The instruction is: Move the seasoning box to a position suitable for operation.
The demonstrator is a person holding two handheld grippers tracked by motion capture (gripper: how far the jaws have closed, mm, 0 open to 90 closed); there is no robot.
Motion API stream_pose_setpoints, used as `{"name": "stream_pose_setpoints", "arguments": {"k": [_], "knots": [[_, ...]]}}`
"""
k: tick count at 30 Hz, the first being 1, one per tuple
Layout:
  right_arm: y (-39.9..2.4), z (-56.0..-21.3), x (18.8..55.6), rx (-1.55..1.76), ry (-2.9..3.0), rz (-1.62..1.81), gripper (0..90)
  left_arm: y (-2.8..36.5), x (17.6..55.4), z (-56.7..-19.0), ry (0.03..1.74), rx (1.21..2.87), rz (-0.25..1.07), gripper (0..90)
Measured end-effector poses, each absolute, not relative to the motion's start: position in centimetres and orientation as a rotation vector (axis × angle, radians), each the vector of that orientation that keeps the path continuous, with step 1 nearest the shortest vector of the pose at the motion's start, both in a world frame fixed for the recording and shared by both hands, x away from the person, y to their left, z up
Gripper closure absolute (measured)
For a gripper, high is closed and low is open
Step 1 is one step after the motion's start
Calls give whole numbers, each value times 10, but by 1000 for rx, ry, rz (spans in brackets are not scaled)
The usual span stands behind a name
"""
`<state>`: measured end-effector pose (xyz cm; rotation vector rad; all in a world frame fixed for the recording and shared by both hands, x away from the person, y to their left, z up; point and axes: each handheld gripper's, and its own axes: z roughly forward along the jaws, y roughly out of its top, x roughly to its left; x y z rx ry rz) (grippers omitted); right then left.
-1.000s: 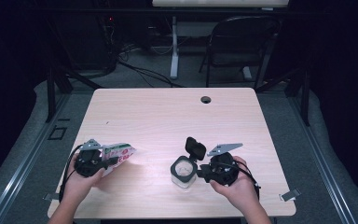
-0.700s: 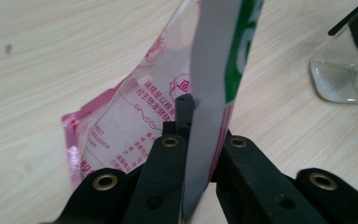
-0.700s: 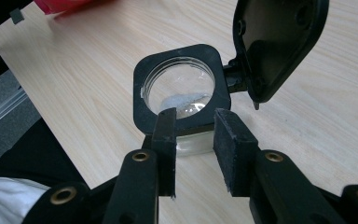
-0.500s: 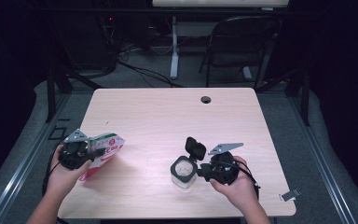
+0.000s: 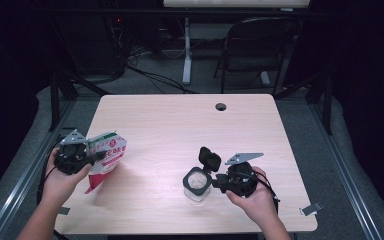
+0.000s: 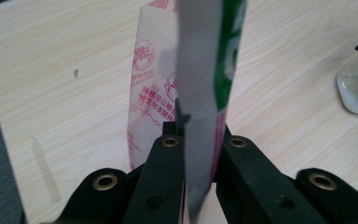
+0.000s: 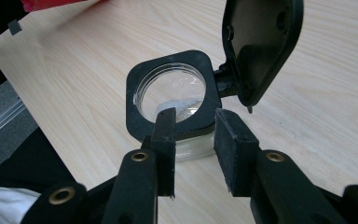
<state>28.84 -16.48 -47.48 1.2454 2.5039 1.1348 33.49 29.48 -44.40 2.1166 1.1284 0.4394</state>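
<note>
- Table (image 5: 180, 120): light wood-grain top with a round cable hole (image 5: 221, 106) near its far edge; it carries the jar, while the pouch is held above its left edge.
- Office chair (image 5: 260, 45): dark, standing on the floor beyond the table's far right corner.
- Pouch (image 5: 105, 157): flat white bag printed in red, with a green band at its top; it is tilted and held clear of the tabletop at the left. In the left gripper view its sealed top edge (image 6: 200, 93) runs on edge between the jaws.
- Left gripper (image 5: 87, 159): in the person's left hand (image 5: 62, 180), jaws closed tight on the pouch's edge, pads pressing it from both sides.
- Jar (image 5: 196, 184): clear, with a square black collar, standing upright on the table right of centre; a little white matter lies at its bottom (image 7: 179, 105).
- Hinged lid (image 5: 210, 157): black, swung open and standing up behind the jar's mouth.
- Right gripper (image 5: 219, 180): in the right hand (image 5: 252, 197), jaws about half open, straddling the near rim of the jar's collar; whether the pads press it cannot be told.
</note>
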Motion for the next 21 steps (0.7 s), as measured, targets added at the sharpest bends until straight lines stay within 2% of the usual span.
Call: {"name": "stream_pose_setpoints", "arguments": {"k": [9,21], "knots": [[-168,-474,289,1260,2486,1147,694,297,335,-420,1103,2096,462,900],[-168,-474,289,1256,2479,1157,690,272,333,-409,1012,2122,415,900]]}}
